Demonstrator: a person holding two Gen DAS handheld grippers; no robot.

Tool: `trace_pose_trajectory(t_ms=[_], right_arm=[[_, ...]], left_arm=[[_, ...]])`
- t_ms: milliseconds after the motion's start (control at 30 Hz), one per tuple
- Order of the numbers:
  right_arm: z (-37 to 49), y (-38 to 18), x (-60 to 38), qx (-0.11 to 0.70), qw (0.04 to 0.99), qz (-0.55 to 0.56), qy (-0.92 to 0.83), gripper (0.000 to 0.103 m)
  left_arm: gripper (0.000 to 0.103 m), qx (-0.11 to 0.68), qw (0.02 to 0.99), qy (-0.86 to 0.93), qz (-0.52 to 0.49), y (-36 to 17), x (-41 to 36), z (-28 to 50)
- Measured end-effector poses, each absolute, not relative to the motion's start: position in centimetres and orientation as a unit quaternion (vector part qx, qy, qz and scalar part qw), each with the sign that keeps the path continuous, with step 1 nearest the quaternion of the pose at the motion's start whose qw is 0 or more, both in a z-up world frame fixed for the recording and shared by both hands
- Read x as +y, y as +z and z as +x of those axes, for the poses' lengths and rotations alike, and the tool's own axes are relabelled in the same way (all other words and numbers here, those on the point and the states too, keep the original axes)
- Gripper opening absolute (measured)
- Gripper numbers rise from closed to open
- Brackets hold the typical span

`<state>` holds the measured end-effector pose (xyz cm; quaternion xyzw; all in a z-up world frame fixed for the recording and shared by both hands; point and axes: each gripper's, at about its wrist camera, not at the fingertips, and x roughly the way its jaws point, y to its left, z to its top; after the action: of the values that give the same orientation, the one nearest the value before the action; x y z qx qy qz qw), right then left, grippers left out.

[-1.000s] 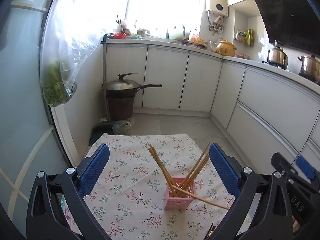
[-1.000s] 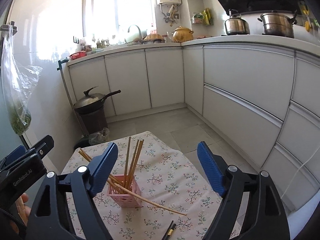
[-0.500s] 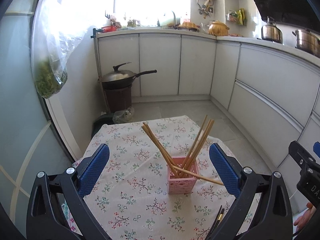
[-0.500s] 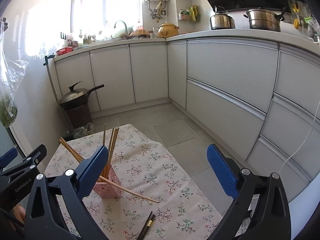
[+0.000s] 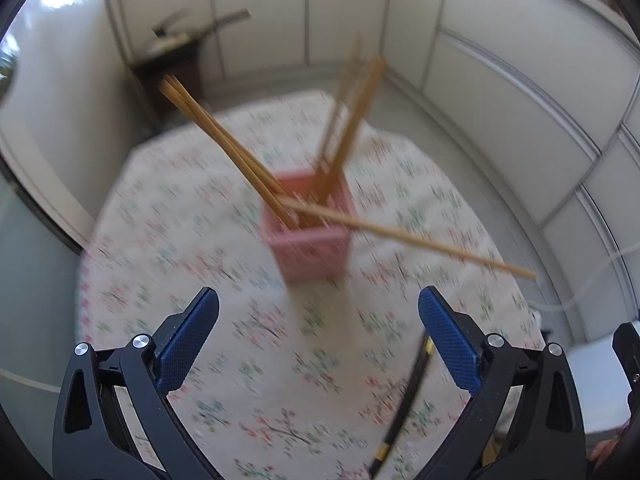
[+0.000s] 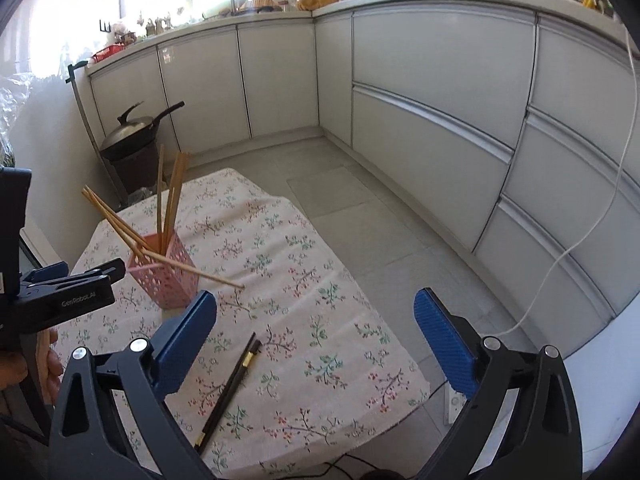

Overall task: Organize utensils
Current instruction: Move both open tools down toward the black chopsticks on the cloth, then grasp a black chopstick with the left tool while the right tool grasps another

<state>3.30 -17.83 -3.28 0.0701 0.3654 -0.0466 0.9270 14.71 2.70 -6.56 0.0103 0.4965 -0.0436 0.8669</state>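
Observation:
A pink perforated holder (image 5: 308, 232) (image 6: 166, 276) stands on the floral tablecloth (image 6: 304, 280) and holds several wooden chopsticks (image 5: 224, 144) (image 6: 168, 196). One wooden chopstick (image 5: 408, 240) leans out low to the right. A pair of black chopsticks (image 6: 230, 386) (image 5: 404, 400) lies flat on the cloth near me. My left gripper (image 5: 318, 332) is open and empty, just short of the holder; it also shows at the left edge of the right wrist view (image 6: 68, 288). My right gripper (image 6: 316, 336) is open and empty above the black chopsticks.
The small table's right and far edges drop to a tiled floor (image 6: 360, 200). White cabinets (image 6: 440, 92) run along the back and right. A wok with a lid (image 6: 132, 132) sits on a stand behind the table. A white cable (image 6: 592, 220) hangs at right.
Both grippers have tilted down and moved closer to the table. The holder now looms larger in the left wrist view, which is blurred by motion. Both stay open and empty.

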Motion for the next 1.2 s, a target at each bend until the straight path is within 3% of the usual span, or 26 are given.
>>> trace_pose_trajectory(t_ms=[300,533,1033,1133,1200], right_arm=[[3.8,-5.7,-21.7,0.419,0.895,0.143,-0.055,0.096],[3.8,-7.0,-23.7,0.444,0.877,0.173,-0.058,0.096],[3.9,-7.8,-24.7,0.461,0.864,0.198,-0.056,0.096],[4.3,-8.5,-24.2,0.472,0.859,0.189,-0.056,0.096],[4.7,-9.3,-23.7,0.482,0.855,0.184,-0.057,0.096]], left_arm=[[0.092,0.583,0.808,-0.067,0.038,-14.5,-2.1,15.4],[0.067,0.621,0.783,-0.04,-0.018,-18.4,-2.6,17.7],[0.067,0.621,0.782,-0.041,0.013,-19.3,-4.7,18.0],[0.043,0.609,0.791,-0.036,0.048,-19.4,-4.9,17.8],[0.035,0.607,0.792,-0.042,0.051,-19.3,-4.7,17.7]])
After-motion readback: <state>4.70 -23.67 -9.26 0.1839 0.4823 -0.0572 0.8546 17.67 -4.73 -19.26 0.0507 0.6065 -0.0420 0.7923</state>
